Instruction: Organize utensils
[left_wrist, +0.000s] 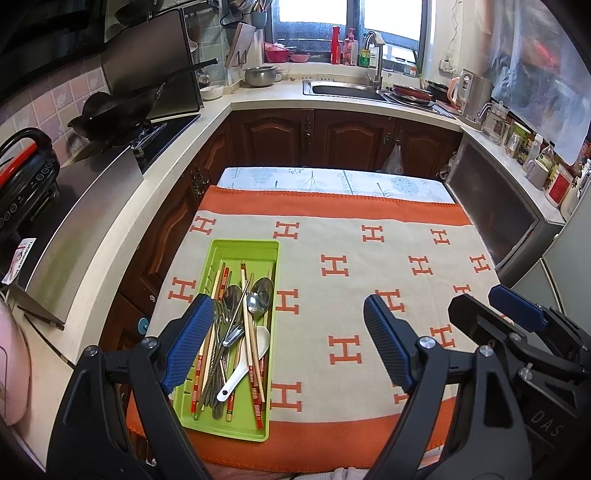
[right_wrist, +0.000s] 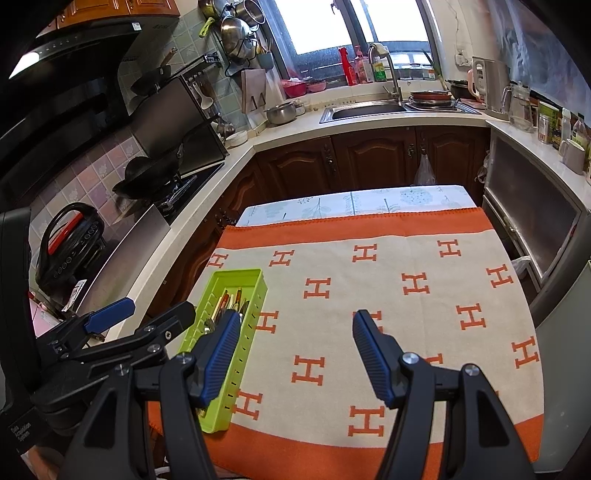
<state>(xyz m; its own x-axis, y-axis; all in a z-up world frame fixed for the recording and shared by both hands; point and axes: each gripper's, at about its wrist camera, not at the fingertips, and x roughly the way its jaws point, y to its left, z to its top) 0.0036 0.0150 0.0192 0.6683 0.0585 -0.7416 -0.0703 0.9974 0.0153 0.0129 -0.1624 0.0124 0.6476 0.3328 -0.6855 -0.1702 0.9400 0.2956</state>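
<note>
Both my grippers, left (left_wrist: 288, 339) and right (right_wrist: 291, 354), wide open, empty. Tray (left_wrist: 243, 247) at 10 o'clock on cloth (left_wrist: 369, 295), utensils piled inside. Metal spoons (left_wrist: 256, 299) slick, chopsticks (left_wrist: 253, 354) thin: pinch mid-handle. Ceramic spoon (left_wrist: 251, 354) fragile, go gentle.

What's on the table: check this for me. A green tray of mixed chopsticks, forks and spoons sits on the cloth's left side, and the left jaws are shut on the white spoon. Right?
Not quite. In the left wrist view the left gripper is open and empty; the white spoon lies in the green tray with the other utensils. The rest holds.
</note>
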